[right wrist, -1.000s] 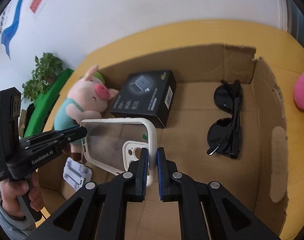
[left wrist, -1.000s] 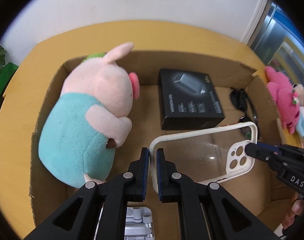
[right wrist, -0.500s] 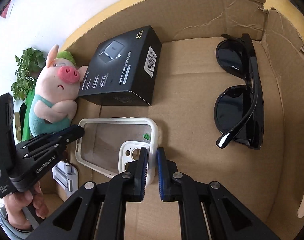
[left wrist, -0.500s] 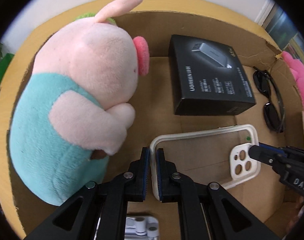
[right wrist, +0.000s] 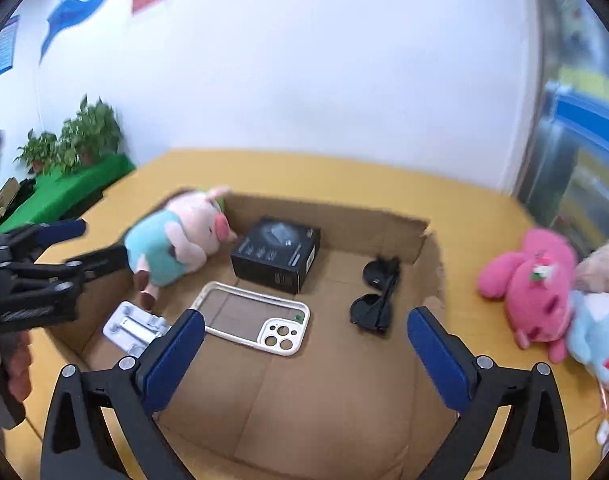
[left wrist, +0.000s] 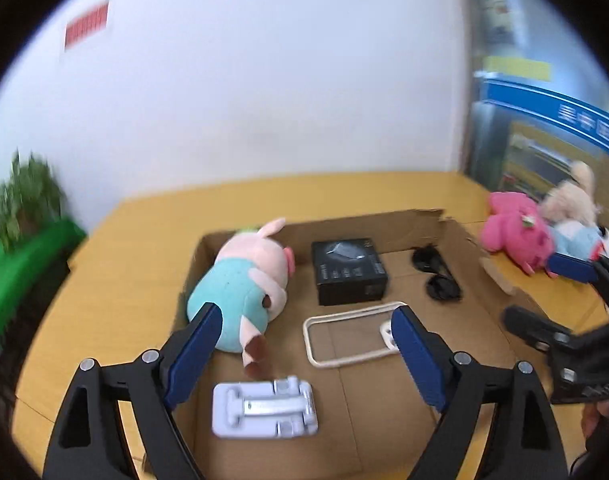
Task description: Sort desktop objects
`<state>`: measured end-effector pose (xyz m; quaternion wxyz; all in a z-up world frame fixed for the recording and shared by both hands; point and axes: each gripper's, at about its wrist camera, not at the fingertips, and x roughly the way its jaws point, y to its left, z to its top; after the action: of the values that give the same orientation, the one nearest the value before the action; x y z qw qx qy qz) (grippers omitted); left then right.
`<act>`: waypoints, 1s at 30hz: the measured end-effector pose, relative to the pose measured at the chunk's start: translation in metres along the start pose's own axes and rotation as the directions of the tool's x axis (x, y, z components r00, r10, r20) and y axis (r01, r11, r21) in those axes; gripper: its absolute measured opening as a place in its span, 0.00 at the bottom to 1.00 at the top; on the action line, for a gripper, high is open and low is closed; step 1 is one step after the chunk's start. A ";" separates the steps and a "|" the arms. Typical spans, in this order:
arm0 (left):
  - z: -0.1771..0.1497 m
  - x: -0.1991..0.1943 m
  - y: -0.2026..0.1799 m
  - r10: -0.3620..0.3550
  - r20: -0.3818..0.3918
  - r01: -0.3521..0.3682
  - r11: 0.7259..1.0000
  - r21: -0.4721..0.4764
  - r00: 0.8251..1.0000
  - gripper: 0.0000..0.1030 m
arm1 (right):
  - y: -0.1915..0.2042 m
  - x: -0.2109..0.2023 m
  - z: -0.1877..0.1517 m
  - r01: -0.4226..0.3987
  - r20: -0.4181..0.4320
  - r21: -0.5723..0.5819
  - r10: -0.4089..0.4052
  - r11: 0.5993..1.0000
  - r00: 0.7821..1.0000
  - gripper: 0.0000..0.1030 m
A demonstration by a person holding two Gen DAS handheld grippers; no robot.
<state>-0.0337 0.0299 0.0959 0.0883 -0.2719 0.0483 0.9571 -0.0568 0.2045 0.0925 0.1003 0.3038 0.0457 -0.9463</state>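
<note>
A shallow cardboard box (left wrist: pixel 456 232) (right wrist: pixel 432 264) sits on the yellow table. Inside lie a clear white-rimmed phone case (left wrist: pixel 346 334) (right wrist: pixel 248 316), a pig plush in a teal shirt (left wrist: pixel 236 284) (right wrist: pixel 176 240), a black charger box (left wrist: pixel 346 270) (right wrist: pixel 276 252), black sunglasses (left wrist: pixel 438 276) (right wrist: pixel 374 296) and a white folding stand (left wrist: pixel 264 406) (right wrist: pixel 134 326). My left gripper (left wrist: pixel 306 344) is open and empty, raised above the box's near side. My right gripper (right wrist: pixel 304 354) is open and empty, also raised above the box.
A pink plush (left wrist: pixel 516 236) (right wrist: pixel 532 284) and pale plush toys (left wrist: pixel 572 216) (right wrist: pixel 600 320) lie on the table right of the box. A green surface with plants (right wrist: pixel 64 168) stands at the left. A white wall is behind.
Both grippers let go of the phone case, opened wide and pulled back and up. The case now lies flat on the box floor.
</note>
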 end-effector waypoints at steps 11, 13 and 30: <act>-0.076 0.043 0.000 0.103 -0.062 -0.109 0.990 -0.094 0.993 0.84 | -0.006 0.011 -0.085 0.033 0.046 0.176 -0.042 0.984 0.998 1.00; -0.085 0.052 0.001 0.111 -0.068 -0.117 0.988 -0.100 0.992 0.84 | -0.008 0.013 -0.094 0.028 0.049 0.179 -0.038 0.983 0.998 1.00; -0.097 0.049 -0.006 0.133 0.072 -0.126 0.988 -0.090 0.988 0.87 | 0.005 0.007 -0.107 0.075 0.148 0.117 -0.092 0.990 0.985 1.00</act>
<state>-0.0236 0.0290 -0.0122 0.0159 -0.2342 0.0218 0.9718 -0.0004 0.2141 0.0011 0.0466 0.2332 -0.0018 -0.9713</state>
